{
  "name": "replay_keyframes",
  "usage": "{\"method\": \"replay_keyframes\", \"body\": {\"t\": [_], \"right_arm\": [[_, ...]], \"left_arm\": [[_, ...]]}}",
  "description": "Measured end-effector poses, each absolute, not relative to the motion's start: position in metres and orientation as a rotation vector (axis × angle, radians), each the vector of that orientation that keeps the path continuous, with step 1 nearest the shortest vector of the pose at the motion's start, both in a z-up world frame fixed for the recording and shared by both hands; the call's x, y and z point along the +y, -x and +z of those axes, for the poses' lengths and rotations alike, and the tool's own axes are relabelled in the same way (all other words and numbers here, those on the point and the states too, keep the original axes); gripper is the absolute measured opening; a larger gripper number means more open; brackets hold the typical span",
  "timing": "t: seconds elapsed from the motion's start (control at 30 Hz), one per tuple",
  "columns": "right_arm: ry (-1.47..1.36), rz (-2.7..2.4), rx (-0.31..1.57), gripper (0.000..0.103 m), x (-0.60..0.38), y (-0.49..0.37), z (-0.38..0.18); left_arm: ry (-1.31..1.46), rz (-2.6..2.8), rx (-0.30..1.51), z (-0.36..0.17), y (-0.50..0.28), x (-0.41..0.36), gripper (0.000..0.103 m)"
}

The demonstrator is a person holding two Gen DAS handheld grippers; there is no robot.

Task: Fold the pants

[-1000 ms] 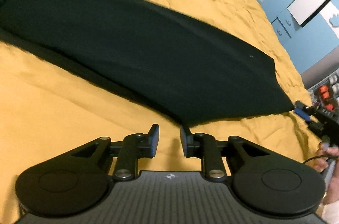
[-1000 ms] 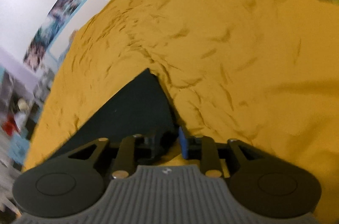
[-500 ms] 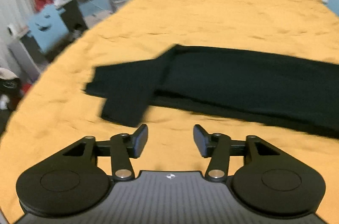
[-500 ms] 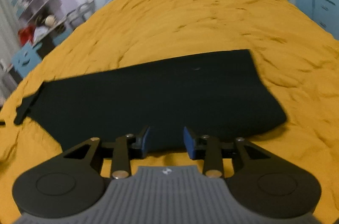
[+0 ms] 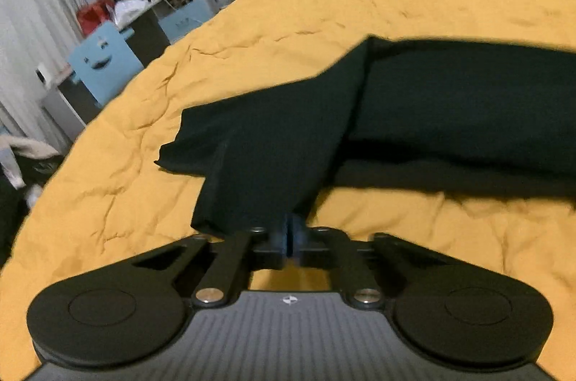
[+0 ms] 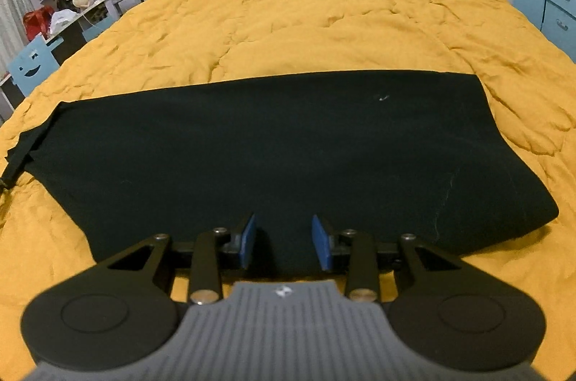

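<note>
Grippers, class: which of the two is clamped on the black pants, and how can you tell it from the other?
The left gripper: its blue pads meet on a corner of the black pants. The right gripper has its pads apart over the fabric.

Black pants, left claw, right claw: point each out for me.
black pants (image 6: pixel 288 143): right wrist view, middle of the flat cloth.
left claw (image 5: pixel 291 235): left wrist view, between its closed blue pads, pinching the pants.
right claw (image 6: pixel 284 240): right wrist view, gap between its open pads.
</note>
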State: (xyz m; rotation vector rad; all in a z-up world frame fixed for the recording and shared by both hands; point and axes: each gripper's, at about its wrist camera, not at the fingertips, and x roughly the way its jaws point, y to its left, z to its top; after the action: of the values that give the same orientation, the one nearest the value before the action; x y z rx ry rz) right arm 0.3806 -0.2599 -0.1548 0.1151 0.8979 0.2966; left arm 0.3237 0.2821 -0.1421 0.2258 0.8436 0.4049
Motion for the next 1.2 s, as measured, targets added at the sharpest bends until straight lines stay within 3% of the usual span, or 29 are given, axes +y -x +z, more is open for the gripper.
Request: {"method": "replay_keyframes", "body": {"t": [0.27, 0.43, 0.6, 0.63, 0.67, 0.7, 0.93, 1.2], "right_arm": [[-0.057, 0.269, 0.888, 0.031, -0.256, -0.389, -0.154], [-0.032, 0.246, 0.895, 0.031, -0.250, -0.396, -0.154], [-0.016, 0.231, 0.899, 0.031, -0.244, -0.397, -0.152], [-0.012, 0.232, 0.900, 0.031, -0.242, -0.397, -0.151], [-0.005, 0.235, 0.900, 0.031, -0.239, -0.396, -0.150], [0.003, 0.242, 0.899, 0.031, -0.236, -0.395, -0.148], [0.039, 0.326, 0.892, 0.031, -0.203, -0.380, -0.134], [0.039, 0.371, 0.919, 0.031, -0.178, -0.358, -0.126]], "left_arm": [[-0.248, 0.455, 0.761, -0.073, -0.361, 0.343, 0.001], [-0.283, 0.517, 0.779, -0.059, -0.412, 0.382, 0.001], [-0.309, 0.644, 0.735, -0.068, -0.455, 0.407, 0.017], [-0.287, 0.669, 0.723, -0.067, -0.457, 0.410, 0.027], [-0.250, 0.673, 0.715, -0.066, -0.456, 0.413, 0.034], [-0.201, 0.664, 0.706, -0.064, -0.452, 0.416, 0.035], [0.177, 0.503, 0.738, -0.058, -0.389, 0.447, 0.035], [0.692, 0.408, 0.676, -0.097, -0.356, 0.497, 0.035]]}}
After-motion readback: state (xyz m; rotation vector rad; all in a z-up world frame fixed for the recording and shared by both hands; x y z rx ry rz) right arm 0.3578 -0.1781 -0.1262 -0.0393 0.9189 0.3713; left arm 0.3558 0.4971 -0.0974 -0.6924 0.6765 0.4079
